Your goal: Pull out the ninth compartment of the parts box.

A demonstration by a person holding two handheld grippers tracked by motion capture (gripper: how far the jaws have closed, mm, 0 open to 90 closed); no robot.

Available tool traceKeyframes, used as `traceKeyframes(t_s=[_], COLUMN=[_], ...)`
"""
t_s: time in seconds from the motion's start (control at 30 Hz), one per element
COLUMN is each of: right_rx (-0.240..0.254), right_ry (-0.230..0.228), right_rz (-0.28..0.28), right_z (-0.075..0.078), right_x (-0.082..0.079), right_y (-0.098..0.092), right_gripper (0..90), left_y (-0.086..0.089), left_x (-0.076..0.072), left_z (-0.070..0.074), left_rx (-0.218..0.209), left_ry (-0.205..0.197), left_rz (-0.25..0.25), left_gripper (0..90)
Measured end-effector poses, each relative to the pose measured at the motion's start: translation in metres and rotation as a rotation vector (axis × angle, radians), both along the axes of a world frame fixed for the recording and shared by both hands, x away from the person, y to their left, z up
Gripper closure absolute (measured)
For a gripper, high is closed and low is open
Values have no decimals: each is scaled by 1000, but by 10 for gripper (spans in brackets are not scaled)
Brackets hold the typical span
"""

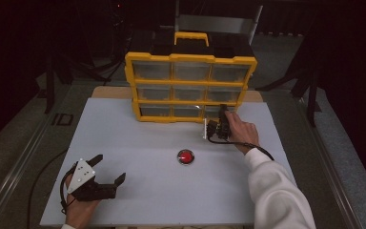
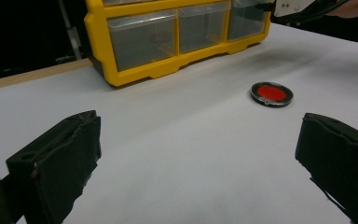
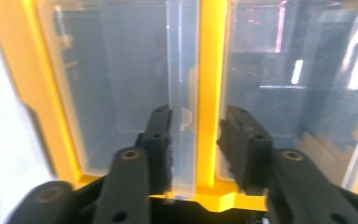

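Note:
A yellow organiser (image 1: pixel 190 58) with clear drawers stands at the back of the white board. My right gripper (image 1: pixel 223 110) is turned on its side against the bottom right drawer (image 1: pixel 212 111). In the right gripper view, my right gripper (image 3: pixel 193 119) straddles that drawer's clear pull tab (image 3: pixel 182 93), beside a yellow frame bar (image 3: pixel 210 70). One pad lies against the tab and a gap shows at the other. My left gripper (image 1: pixel 109 168) rests wide open at the near left of the board, and nothing lies between its jaws (image 2: pixel 198 126).
A round red disc with a dark rim (image 1: pixel 186 156) (image 2: pixel 271 94) lies in the middle of the white board (image 1: pixel 147 200). The organiser's yellow frame (image 2: pixel 121 74) rises behind it. A wooden edge (image 2: pixel 28 77) borders the board at the back. Dark floor surrounds the table.

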State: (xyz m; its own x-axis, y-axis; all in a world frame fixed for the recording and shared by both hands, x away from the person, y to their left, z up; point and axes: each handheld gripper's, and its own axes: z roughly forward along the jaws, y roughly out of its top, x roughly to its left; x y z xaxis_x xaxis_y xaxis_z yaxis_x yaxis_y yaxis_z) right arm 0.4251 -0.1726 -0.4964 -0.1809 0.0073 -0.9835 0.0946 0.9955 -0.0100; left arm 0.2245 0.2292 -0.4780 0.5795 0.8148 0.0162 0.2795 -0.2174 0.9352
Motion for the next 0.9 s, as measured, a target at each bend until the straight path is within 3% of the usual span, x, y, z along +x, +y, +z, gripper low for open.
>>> traceKeyframes(t_s=[0.13, 0.4, 0.9], right_rx=[4, -2, -7], right_ry=[37, 57, 81], right_rz=[-2, -1, -9], right_z=[3, 2, 3], right_x=[0, 0, -1], right_y=[0, 0, 2], right_gripper=[685, 765, 771], left_y=[0, 0, 0], left_x=[0, 0, 0], left_z=[0, 0, 0], left_rx=[-1, -4, -4], left_ry=[0, -1, -1], left_rz=[0, 1, 0], left_gripper=[4, 4, 4])
